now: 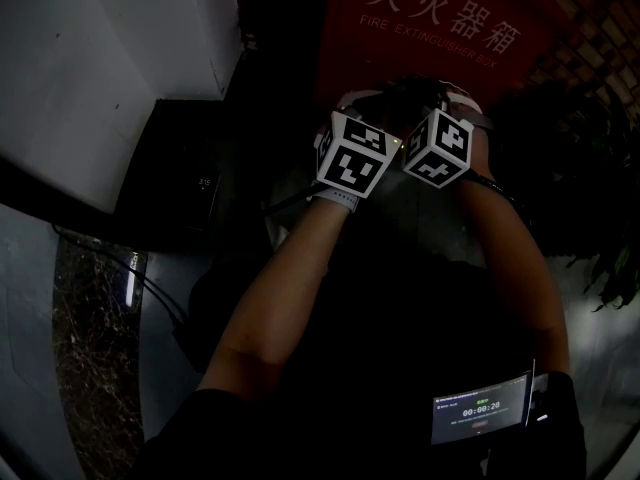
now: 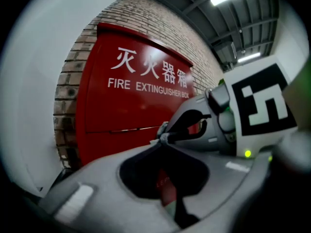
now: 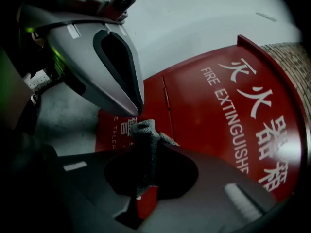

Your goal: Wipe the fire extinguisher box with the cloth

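Right gripper view: the right tool [image 3: 154,147] is shown closed. Its jaws are pressed onto a grey cloth [image 3: 143,132], which is bunched into a narrow roll and stands out only a little past the jaw tips. Just beyond those tips the left tool [image 3: 138,111] is met, its jaws also pressed together and its point laid against the top of the cloth. In the left gripper view nothing is seen between that tool's jaws, though in the dim light it cannot be settled whether a fold is nipped at the very tip.

Ahead of both tools, past the cloth, stands the red fire extinguisher box [image 3: 209,110] with its door shut. It is near, and the cloth appears not yet laid on it. A brick wall [image 2: 68,96] is seen behind the box.

So little cloth is exposed that the painted door could be scraped by the hard jaw tips instead of wiped. With the two tools crowded tip to tip, one could be knocked by the other during a stroke. The roll could also be dragged out of the right tool's hold if it is pressed hard across the door.
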Available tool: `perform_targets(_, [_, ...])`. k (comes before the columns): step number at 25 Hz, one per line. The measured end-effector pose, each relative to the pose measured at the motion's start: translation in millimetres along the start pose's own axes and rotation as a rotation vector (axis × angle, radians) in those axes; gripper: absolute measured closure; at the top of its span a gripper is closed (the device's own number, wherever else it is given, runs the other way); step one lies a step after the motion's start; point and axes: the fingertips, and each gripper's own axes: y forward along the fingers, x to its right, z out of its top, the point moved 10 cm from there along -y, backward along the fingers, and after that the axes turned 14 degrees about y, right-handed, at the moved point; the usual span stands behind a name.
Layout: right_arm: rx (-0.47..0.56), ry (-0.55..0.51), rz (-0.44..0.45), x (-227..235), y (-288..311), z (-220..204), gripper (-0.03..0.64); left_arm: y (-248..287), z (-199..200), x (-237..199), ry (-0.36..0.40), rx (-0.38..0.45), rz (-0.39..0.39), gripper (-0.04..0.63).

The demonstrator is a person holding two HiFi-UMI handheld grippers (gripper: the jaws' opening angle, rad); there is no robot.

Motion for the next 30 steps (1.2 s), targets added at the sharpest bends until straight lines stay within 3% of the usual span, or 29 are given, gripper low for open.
perform_targets(5, [-0.035,0.008,-0.02,8.4,-5.5,-22.0,0.588,5.5,4.6,11.5,-0.027,0.023,-0.022,0.592])
perform_targets(16, [-0.134,0.025,-0.035,24.5,-15.3,-76.8,0.588,13.7,6.4,38.0,0.039,0.01,-0.072,0.592])
perform_targets(24, [-0.213,0.055,-0.069,40.6,-23.4,-119.5,0.588,13.0,-0.6,36.9,0.04,-0.006,-0.065,0.592])
perform_targets(30, [-0.247,0.034,-0.071,39.4,-28.1,-121.7,0.588,2.7,-9.5,21.5,0.01,-0.015,-0.03,0.592])
